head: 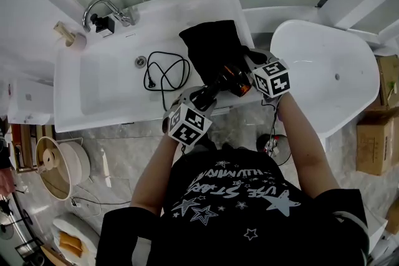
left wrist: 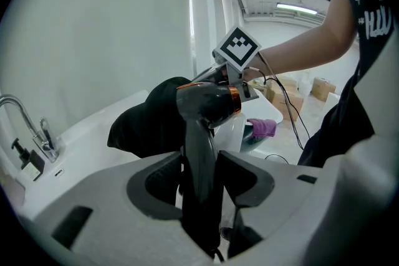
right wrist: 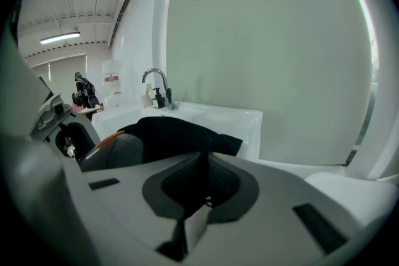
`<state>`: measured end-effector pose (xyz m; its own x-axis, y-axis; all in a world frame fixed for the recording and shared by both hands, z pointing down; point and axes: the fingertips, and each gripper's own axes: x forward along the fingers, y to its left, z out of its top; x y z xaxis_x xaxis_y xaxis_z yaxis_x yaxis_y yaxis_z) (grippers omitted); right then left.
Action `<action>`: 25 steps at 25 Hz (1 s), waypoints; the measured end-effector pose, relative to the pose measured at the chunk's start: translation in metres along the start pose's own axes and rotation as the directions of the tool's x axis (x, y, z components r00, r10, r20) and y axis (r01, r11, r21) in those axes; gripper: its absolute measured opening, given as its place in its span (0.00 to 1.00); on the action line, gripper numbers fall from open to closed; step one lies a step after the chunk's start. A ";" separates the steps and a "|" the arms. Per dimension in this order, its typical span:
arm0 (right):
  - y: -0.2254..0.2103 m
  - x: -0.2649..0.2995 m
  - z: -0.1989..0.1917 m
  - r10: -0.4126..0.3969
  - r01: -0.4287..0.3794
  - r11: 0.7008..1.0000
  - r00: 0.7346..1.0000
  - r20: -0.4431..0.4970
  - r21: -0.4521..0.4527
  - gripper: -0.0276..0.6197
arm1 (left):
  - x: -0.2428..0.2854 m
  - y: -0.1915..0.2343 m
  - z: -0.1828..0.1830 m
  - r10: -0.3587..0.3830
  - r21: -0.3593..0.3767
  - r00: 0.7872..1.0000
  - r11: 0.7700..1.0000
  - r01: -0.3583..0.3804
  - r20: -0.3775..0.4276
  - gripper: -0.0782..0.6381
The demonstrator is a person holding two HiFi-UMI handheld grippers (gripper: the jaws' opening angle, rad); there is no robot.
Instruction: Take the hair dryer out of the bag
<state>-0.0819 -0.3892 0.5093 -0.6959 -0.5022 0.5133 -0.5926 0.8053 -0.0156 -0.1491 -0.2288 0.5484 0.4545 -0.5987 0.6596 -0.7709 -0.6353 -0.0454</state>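
Note:
The hair dryer, dark grey with an orange ring, lies half out of the black bag at the right end of the white sink counter. My left gripper is shut on the dryer's handle, and the dryer's head sticks up just beyond the jaws. My right gripper is shut on a fold of the black bag. In the right gripper view the dryer's grey body shows at the left, emerging from the bag. The dryer's black cord lies coiled in the basin.
A chrome faucet stands at the back left of the basin. A white bathtub sits to the right, with cardboard boxes beyond it. A purple cloth lies past the counter's end. A cable trails on the floor.

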 end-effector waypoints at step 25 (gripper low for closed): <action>0.002 -0.019 -0.008 0.073 -0.073 0.997 0.997 0.017 0.037 0.07 | -0.032 -0.085 0.005 0.079 -0.048 0.995 0.996 -0.077 0.053 0.39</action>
<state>-0.0662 -0.3756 0.5066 -0.7439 -0.4473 0.4965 -0.5545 0.8278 -0.0850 -0.0956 -0.1580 0.5279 0.4148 -0.6723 0.6132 -0.8240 -0.5634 -0.0603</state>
